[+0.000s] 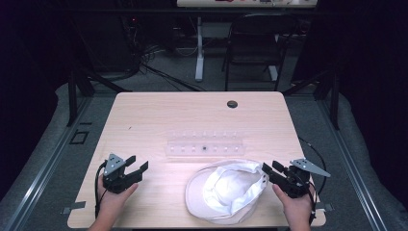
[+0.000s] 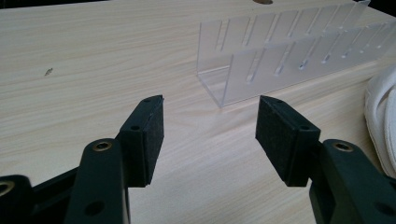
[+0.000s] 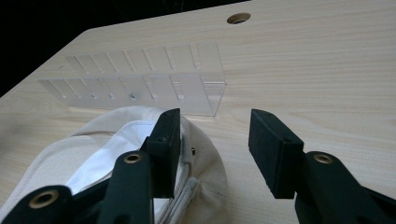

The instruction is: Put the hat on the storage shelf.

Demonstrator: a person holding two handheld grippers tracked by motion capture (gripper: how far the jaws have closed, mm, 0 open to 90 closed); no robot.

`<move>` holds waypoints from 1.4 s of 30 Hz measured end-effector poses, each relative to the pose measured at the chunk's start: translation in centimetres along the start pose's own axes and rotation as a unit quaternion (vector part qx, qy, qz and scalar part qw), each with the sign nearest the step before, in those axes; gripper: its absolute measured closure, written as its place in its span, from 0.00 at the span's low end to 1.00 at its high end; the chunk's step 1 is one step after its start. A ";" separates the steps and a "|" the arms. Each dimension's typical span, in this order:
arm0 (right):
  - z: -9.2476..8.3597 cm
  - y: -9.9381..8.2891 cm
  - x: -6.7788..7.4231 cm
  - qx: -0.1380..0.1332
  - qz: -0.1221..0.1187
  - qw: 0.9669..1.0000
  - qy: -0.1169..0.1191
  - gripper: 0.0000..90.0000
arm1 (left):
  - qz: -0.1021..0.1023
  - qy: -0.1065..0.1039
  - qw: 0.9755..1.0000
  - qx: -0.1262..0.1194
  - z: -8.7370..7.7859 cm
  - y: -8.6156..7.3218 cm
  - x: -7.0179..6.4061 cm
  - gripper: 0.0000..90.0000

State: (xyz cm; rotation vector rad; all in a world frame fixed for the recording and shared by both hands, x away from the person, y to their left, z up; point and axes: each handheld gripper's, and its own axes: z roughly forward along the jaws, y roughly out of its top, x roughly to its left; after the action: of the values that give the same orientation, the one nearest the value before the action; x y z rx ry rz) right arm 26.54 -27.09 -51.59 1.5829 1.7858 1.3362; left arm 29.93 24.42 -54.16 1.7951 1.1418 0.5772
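A white cap (image 1: pixel 226 192) lies upside down on the wooden table (image 1: pixel 159 120) near its front edge, lining up. A clear acrylic slotted rack (image 1: pixel 206 144) stands just behind it at mid-table. My left gripper (image 1: pixel 136 163) rests at the front left, open, nothing between its jaws; in the left gripper view (image 2: pixel 210 126) the rack (image 2: pixel 280 51) lies ahead and the cap's edge (image 2: pixel 380 116) is at right. My right gripper (image 1: pixel 267 169) is open at the cap's right rim; in the right gripper view (image 3: pixel 215 140) its left pad (image 3: pixel 168 140) hangs over the cap (image 3: pixel 93 154), not pressing it.
A round cable hole (image 1: pixel 232 104) sits near the table's far edge. Beyond the table stand a dark chair (image 1: pixel 255 43) and a white desk leg (image 1: pixel 199 48) with cables on the floor. Black metal rails run along both sides of the table.
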 end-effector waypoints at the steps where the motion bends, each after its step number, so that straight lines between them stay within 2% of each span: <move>1: 0.0 0.0 0.0 0.000 0.000 1.000 0.000 0.60 | 0.001 0.001 1.000 0.000 0.0 0.0 0.0 0.47; 2: -0.1 -0.1 0.1 0.002 -0.003 1.000 -0.001 0.60 | -0.005 0.000 1.000 -0.002 0.0 0.0 0.0 0.47; 6: -0.2 -0.1 0.2 0.005 -0.007 1.000 -0.009 0.60 | -0.001 -0.002 1.000 0.000 0.0 0.1 -0.2 0.47; 9: -0.4 0.1 0.3 0.011 -0.004 1.000 -0.013 0.60 | 0.006 -0.003 1.000 0.001 0.1 0.1 -0.4 0.47; 11: -0.6 0.4 0.4 0.019 0.003 1.000 -0.018 0.60 | 0.003 -0.004 1.000 -0.001 0.1 0.1 -0.5 0.47; 12: -0.9 0.8 0.5 0.014 0.012 1.000 -0.022 0.60 | 0.008 -0.005 1.000 -0.001 0.0 0.0 -0.6 0.47; 19: -1.6 1.2 0.5 0.009 0.012 1.000 -0.026 0.58 | 0.008 -0.005 1.000 0.000 0.0 0.0 -0.6 0.47; 20: -1.5 1.1 0.5 0.024 0.012 0.999 -0.027 0.59 | 0.007 -0.006 1.000 0.001 0.0 0.0 -0.6 0.47; 25: -1.4 0.9 0.5 0.047 -0.001 0.998 -0.031 0.59 | 0.008 -0.006 1.000 0.001 0.2 0.0 -0.7 0.47; 28: -1.5 1.0 0.3 0.062 0.005 0.998 -0.026 0.58 | 0.009 -0.005 1.000 0.000 0.3 0.0 -0.8 0.47; 33: -1.8 1.4 0.5 0.059 0.012 0.998 -0.011 0.58 | 0.008 -0.007 1.000 0.000 0.2 0.0 -0.8 0.47; 36: -1.8 1.6 0.8 0.062 0.010 0.998 -0.009 0.58 | 0.008 -0.008 1.000 0.002 0.3 -0.1 -0.9 0.47; 39: -1.4 1.9 1.4 0.084 0.000 0.996 -0.007 0.58 | 0.011 -0.010 1.000 0.006 0.3 -0.1 -1.0 0.47; 42: -1.0 2.0 1.6 0.097 0.001 0.995 -0.004 0.58 | 0.013 -0.011 1.000 0.007 0.3 -0.1 -1.0 0.47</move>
State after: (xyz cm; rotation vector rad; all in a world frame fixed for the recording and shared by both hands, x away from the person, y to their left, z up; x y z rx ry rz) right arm 26.38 -26.25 -48.99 1.6875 1.9605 1.1854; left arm 29.65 23.38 -54.29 1.8266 1.1125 0.5633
